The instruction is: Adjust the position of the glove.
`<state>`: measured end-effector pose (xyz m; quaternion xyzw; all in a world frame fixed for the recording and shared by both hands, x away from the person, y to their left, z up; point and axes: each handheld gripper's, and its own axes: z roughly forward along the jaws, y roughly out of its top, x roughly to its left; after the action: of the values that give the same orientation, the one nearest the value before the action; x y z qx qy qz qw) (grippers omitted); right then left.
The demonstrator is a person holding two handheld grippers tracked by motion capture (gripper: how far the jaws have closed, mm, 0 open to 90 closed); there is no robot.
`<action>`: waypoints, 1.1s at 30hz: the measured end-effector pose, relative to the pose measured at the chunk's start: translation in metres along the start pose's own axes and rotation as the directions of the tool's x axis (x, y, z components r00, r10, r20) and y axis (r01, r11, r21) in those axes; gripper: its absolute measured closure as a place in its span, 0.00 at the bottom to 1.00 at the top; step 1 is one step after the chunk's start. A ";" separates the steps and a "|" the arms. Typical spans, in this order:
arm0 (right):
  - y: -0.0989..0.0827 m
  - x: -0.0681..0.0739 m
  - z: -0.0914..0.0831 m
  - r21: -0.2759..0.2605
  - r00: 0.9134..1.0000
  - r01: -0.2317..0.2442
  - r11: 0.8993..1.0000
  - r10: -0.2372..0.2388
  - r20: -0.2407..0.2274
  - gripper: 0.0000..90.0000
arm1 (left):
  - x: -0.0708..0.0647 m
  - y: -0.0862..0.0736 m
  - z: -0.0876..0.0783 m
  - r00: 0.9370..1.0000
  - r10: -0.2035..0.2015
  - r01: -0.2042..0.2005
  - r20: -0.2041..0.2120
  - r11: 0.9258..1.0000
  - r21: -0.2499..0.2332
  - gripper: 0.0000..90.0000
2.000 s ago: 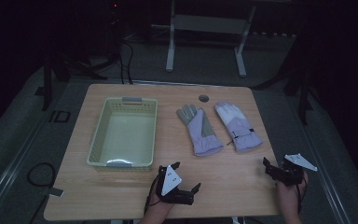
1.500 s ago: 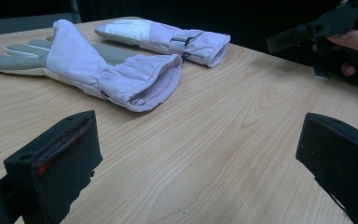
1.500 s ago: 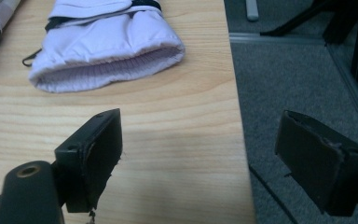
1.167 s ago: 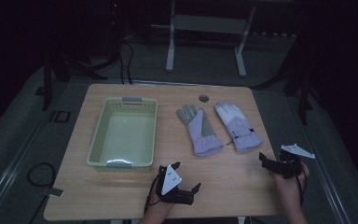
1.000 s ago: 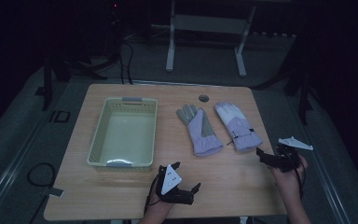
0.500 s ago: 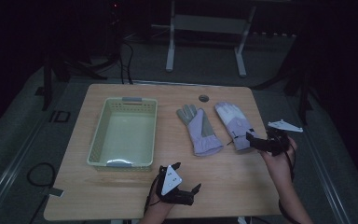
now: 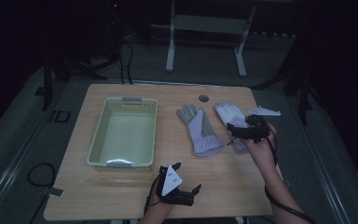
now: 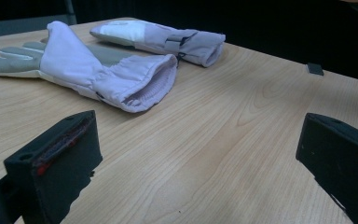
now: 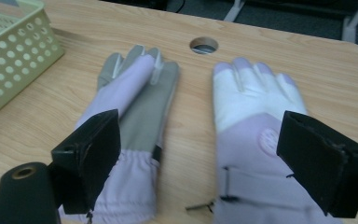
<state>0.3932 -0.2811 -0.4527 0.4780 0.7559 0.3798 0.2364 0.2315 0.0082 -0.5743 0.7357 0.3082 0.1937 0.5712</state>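
Two lavender work gloves lie side by side on the wooden table. The left glove (image 7: pixel 198 128) (image 9: pixel 135 102) lies grey palm up, and the right glove (image 7: pixel 228 113) (image 9: pixel 251 112) shows its white back. My right gripper (image 7: pixel 233 133) (image 9: pixel 200 140) hovers open low over the right glove's cuff, its jaws spread wider than the cuff with nothing between them. My left gripper (image 7: pixel 189 177) (image 8: pixel 200 154) stands open at the front edge of the table, pointing at the glove cuffs (image 8: pixel 144 84) across bare wood.
A pale green perforated basket (image 7: pixel 98 135) (image 9: pixel 9 51) stands empty on the left half of the table. A round cable hole (image 7: pixel 203 98) (image 9: pixel 203 45) sits behind the gloves. Bare wood lies between the gloves and the front edge. The floor around is dark.
My right gripper has moved from the table's right front corner forward and left, ending over the right glove's cuff. The left gripper and both gloves have stayed put.
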 end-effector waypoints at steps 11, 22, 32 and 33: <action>0.016 0.031 0.039 0.057 0.994 0.059 0.997 -0.054 -0.099 0.16 | 0.000 0.000 0.000 1.000 0.001 -0.001 0.004 1.000 0.000 0.00; 0.019 0.048 0.083 0.133 0.989 0.075 0.988 -0.056 -0.138 0.20 | 0.000 0.000 0.000 1.000 -0.003 0.003 0.008 1.000 0.000 0.00; 0.014 0.047 0.120 0.232 0.992 0.046 0.972 -0.017 -0.125 0.33 | 0.000 0.000 0.000 1.000 -0.003 0.003 0.012 1.000 0.000 0.00; 0.014 0.047 0.123 0.236 0.993 0.044 0.971 -0.016 -0.119 0.34 | 0.000 0.000 0.000 1.000 -0.004 0.004 0.013 1.000 0.000 0.00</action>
<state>0.4691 -0.1924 -0.5155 0.4686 0.8157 0.3097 0.1387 0.2316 0.0084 -0.5744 0.7363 0.3061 0.1879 0.5735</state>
